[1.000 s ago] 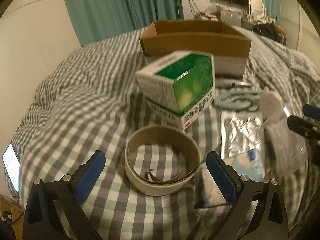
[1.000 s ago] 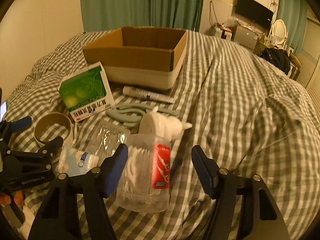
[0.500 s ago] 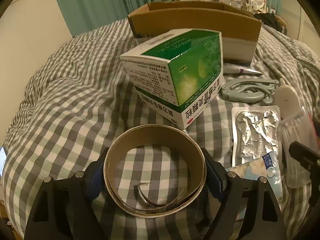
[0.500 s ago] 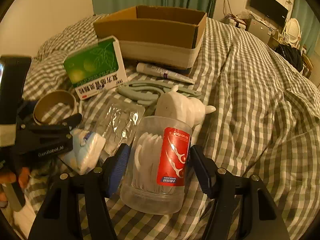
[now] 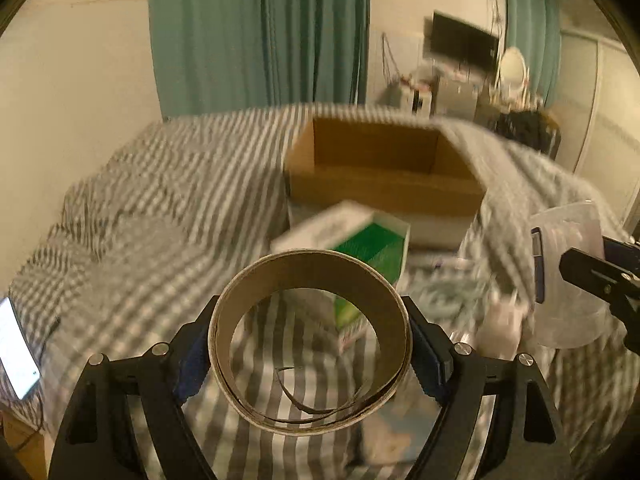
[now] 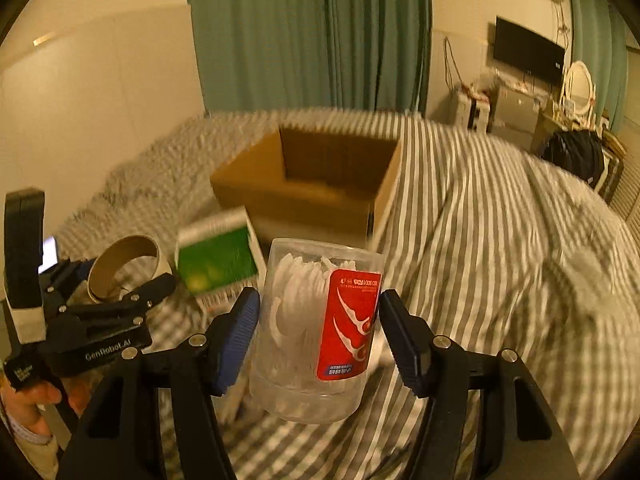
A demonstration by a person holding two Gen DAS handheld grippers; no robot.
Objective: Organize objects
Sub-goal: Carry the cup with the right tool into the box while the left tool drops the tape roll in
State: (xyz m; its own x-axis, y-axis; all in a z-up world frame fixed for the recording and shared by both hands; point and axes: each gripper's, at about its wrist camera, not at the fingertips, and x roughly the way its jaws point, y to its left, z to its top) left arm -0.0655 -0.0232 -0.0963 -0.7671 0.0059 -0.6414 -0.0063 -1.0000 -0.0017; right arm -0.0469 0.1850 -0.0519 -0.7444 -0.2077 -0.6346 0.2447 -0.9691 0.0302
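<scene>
Gripping two things at once here: my left tongs (image 5: 310, 354) are clamped on the cardboard tape ring (image 5: 310, 340), blue pads (image 5: 192, 364) pressed against its outer wall at 9 and 3 o'clock, the ring standing on edge and lifted clear of the checked bedspread (image 5: 160, 216). A loose curl of tape hangs inside its lower rim.

My right tongs (image 6: 320, 330) are squeezed on the clear tub of floss picks (image 6: 316, 332), red label (image 6: 352, 324) facing me, pads on either side of it, and it too is up off the bed.

In the right wrist view, the left tongs with the ring sit out at 9 o'clock, a hand (image 6: 28, 400) showing below them at 8. Just past the ring and tub lies the green and white medicine box (image 6: 218, 258), blurred, resting on the bedspread. In the left wrist view a phone (image 5: 16, 348) glows at 9 o'clock on the bed's edge.

Beyond the green box, at 12 o'clock, sits the open cardboard box (image 6: 312, 184); I can see bare brown walls inside. Farther back hang green curtains (image 6: 312, 32), and at 2 o'clock a dark television (image 6: 528, 56) hangs on the wall above a cluttered dresser with a round mirror (image 6: 578, 84).
</scene>
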